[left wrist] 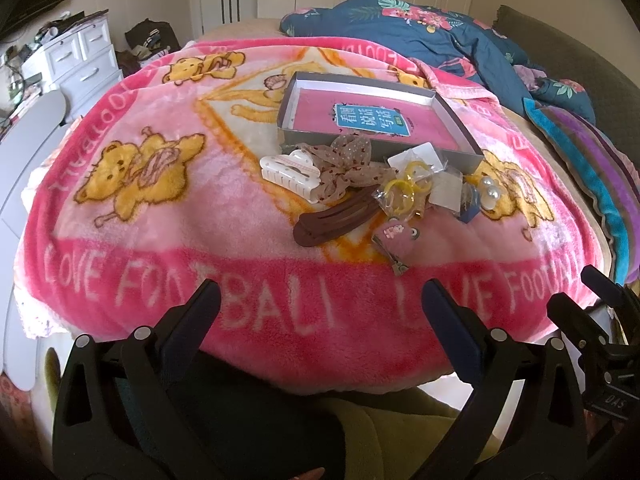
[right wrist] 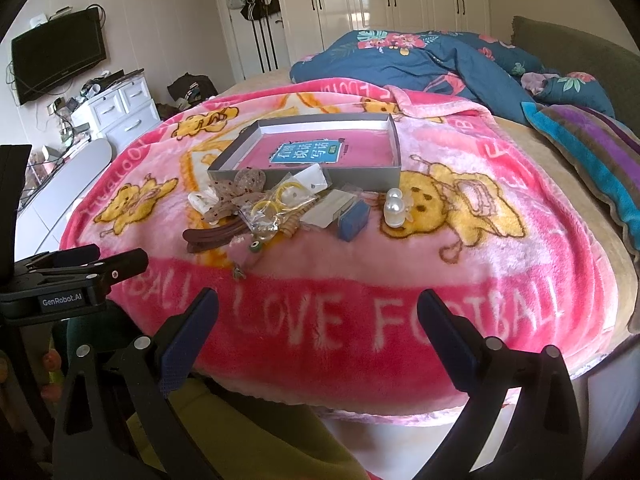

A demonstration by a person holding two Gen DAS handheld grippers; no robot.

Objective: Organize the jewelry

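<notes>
Just above centre in both views, the loose pile of hair accessories and jewelry (left wrist: 360, 184) sits on the pink fleece bear-print blanket (left wrist: 160, 240), touching the near wall of the shallow grey cardboard box (left wrist: 460, 156) that probably receives it. At the pile's near edge lies the long brown plastic hair clip (left wrist: 332, 220) — likely the easiest first pick, taken across its narrow width. The left gripper (left wrist: 320, 300) and right gripper (right wrist: 318, 308) both hover at the lower frame edge, jaws spread wide and empty — well short of the pile.
</notes>
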